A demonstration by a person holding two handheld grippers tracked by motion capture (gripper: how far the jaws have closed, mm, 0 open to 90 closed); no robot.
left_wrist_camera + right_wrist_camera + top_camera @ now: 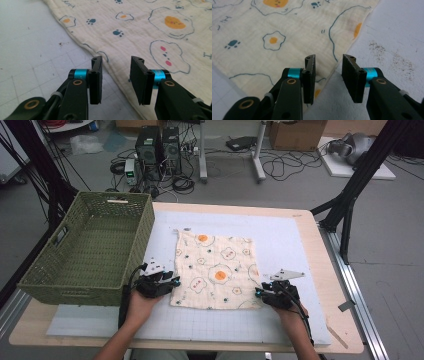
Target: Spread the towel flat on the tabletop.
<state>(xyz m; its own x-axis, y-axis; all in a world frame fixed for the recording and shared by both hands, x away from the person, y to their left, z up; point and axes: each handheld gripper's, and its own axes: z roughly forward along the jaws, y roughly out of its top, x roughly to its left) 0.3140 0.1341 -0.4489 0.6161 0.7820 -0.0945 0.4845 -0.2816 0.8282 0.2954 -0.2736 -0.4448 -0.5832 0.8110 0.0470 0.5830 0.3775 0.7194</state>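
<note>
A cream cloth (215, 270) printed with fried eggs and blue paws lies flat on the white mat. My left gripper (174, 281) sits at the cloth's near left corner, jaws apart, and in the left gripper view the cloth (140, 30) edge runs under the gap with nothing pinched. My left gripper (116, 77) is open. My right gripper (258, 292) is at the near right corner. In the right gripper view the cloth (274, 32) corner lies below the open right gripper (328, 77), its pads clear of the fabric.
A green woven basket (90, 250) stands at the table's left, close beside my left hand. The white grid mat (280, 240) covers the wooden table (327, 265). Dark specks mark the mat (392, 60) right of the cloth. Cables and computers lie on the floor beyond.
</note>
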